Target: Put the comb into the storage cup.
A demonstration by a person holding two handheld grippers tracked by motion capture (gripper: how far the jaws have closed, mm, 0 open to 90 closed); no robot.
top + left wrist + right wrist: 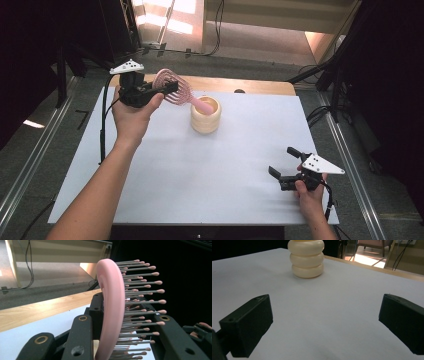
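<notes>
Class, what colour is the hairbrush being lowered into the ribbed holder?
Pink; the hairbrush shows best in the left gripper view.

From my high view, the ringed cup [206,116] stands on the worktop [200,170] just above centre. The hairbrush [176,93] sits at its ten o'clock, handle end in the cup's mouth. My left gripper [167,90] is at ten o'clock, my right gripper [285,162] at four o'clock, well apart.

Pink hairbrush [172,90], handle in cream holder [206,115]
</notes>
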